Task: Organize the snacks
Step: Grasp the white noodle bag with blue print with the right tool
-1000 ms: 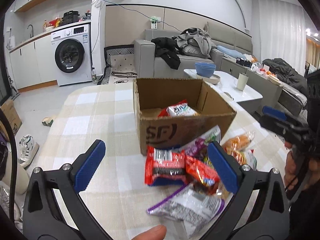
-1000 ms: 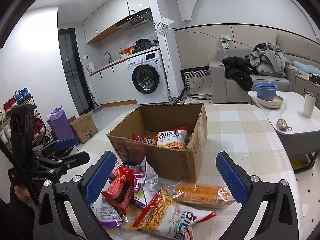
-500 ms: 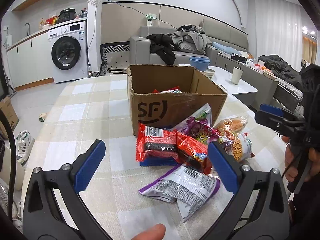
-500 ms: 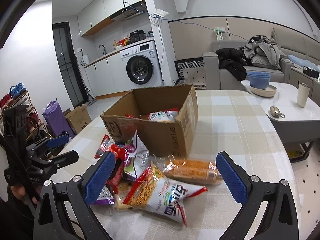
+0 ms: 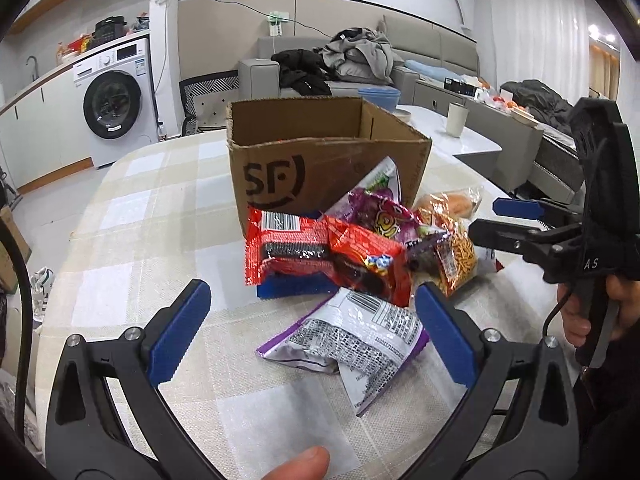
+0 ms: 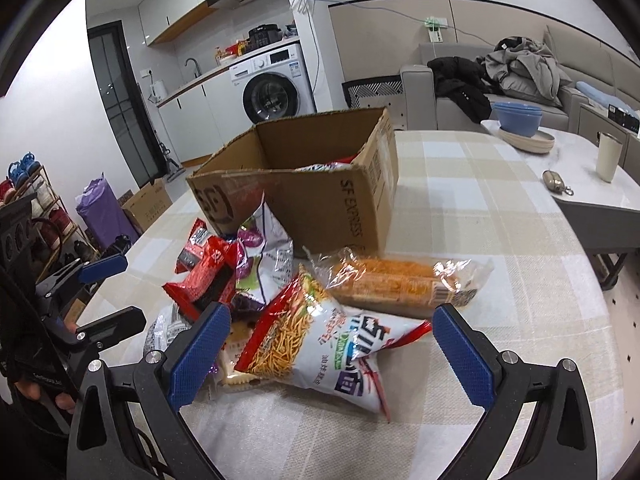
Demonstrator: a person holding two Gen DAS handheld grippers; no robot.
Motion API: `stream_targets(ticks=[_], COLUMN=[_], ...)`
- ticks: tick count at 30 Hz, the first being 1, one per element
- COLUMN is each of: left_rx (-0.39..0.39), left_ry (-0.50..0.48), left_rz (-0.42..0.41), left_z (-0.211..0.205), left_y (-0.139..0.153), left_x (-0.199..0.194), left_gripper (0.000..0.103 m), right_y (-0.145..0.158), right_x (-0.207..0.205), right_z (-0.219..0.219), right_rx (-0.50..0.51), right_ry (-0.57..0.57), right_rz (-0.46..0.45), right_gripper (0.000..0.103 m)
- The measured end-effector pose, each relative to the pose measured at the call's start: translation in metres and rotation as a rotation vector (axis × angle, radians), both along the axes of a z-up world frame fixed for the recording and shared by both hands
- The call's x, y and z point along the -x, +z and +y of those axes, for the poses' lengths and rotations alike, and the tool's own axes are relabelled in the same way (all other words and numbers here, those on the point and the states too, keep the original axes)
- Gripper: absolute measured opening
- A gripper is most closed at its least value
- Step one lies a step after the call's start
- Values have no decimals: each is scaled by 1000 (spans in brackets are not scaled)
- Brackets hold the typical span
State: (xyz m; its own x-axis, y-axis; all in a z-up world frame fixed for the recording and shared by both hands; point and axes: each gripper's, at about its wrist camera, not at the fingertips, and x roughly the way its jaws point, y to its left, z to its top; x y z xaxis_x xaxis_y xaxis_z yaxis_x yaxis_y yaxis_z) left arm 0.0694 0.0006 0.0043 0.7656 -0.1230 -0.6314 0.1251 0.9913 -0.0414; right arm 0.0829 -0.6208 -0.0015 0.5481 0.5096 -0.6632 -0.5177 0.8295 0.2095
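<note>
An open cardboard box (image 5: 320, 164) (image 6: 320, 196) stands on the checked tablecloth with snacks inside. A pile of snack packets lies in front of it. My left gripper (image 5: 312, 332) is open and empty, its fingers either side of a silver and purple packet (image 5: 352, 340), behind which lie red packets (image 5: 320, 252). My right gripper (image 6: 328, 348) is open and empty, straddling a white noodle snack bag (image 6: 332, 344). An orange clear-wrapped pack (image 6: 400, 280) lies beyond it. Each gripper shows in the other's view: the right (image 5: 508, 220), the left (image 6: 112, 292).
The table edge (image 6: 600, 280) curves at right, with a white coffee table (image 6: 580, 184) holding bowls and a cup beyond. A sofa with clothes, a washing machine (image 5: 116, 104) and a shoe rack (image 6: 32, 200) stand around the room.
Both grippers have come lower and closer to the snack pile; the packets loom larger between the fingers. The box's inside is less visible. Both stay open.
</note>
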Motion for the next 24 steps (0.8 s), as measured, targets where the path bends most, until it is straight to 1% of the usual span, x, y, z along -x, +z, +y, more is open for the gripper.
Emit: stream_targets(ticks=[6,9,12,17,21,24], left_rx=[10,11,16,0,15,14], left_ry=[-30,-59,-84,-108,-127,-135], left_rz=[43,69,93,113,140,153], left_z=[-1,-3,-7,-15,-20,-22], left_y=[-11,-16,-21,-29,-36,-41], left_x=[-6,-10,-12,-16,-21,-24], left_gripper=[102,102,102,102,102,102], right_y=[-10,-14,-17,-24,-30,-34], right_x=[-1,-3,-5,-10,-15,-19], right_z=[9,8,6,6,4,4], right_rx=[61,73,66,55,8,-8], right_ry=[-8,-21,-19,-19,-15,-14], right_rz=[29,44,61,103,160,184], right_gripper=[103,103,103,103,103,103])
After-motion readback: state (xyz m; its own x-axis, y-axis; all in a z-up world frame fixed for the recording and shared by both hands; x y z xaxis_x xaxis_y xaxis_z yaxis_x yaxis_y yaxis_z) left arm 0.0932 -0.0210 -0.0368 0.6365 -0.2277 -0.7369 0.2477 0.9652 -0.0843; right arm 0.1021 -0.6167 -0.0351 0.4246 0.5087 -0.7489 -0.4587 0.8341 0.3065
